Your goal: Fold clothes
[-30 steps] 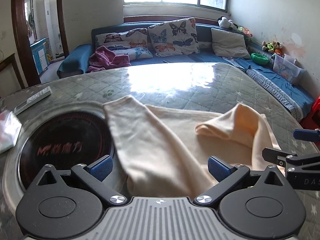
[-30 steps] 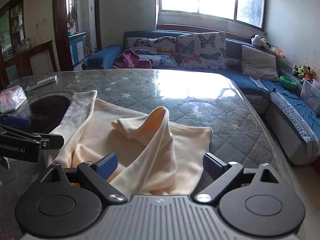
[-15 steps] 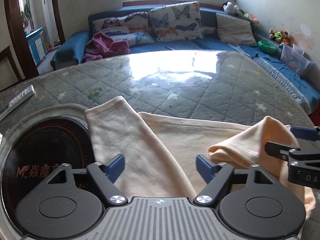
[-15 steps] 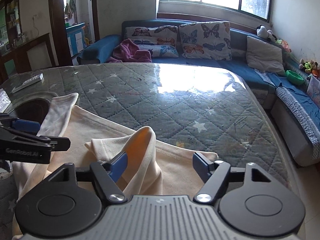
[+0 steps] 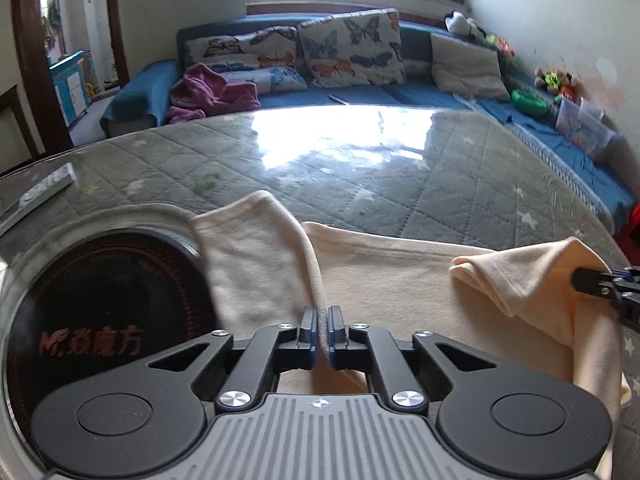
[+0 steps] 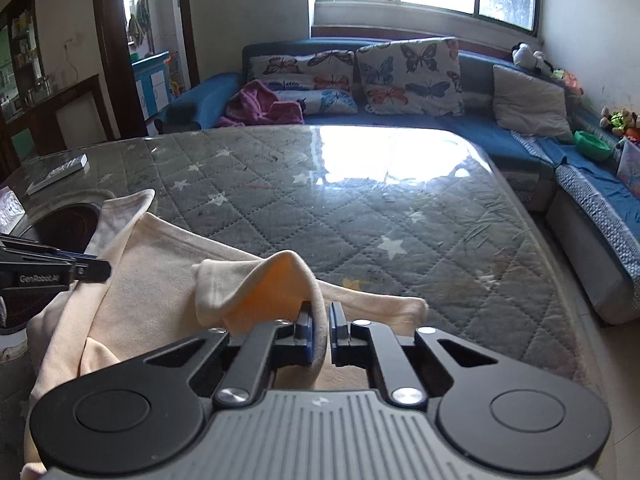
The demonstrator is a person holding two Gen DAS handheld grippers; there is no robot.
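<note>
A cream long-sleeved garment (image 5: 392,280) lies spread on the glass-topped quilted table (image 5: 360,172). My left gripper (image 5: 320,330) is shut on a raised fold of it beside the left sleeve (image 5: 248,256). My right gripper (image 6: 320,332) is shut on the garment (image 6: 160,280) too, pinching a lifted fold by the right sleeve (image 6: 248,284), which droops over it. Each gripper shows at the edge of the other's view: the right one (image 5: 608,284) and the left one (image 6: 60,272).
A dark round cooktop (image 5: 104,304) is set into the table at the left, partly under the sleeve. A remote (image 6: 60,174) lies at the far left. Behind the table stands a blue sofa (image 6: 400,120) with butterfly cushions and a purple cloth (image 6: 260,104).
Both grippers went from open to shut, each pinching a fold of the cream garment. The fabric now rises at both grips.
</note>
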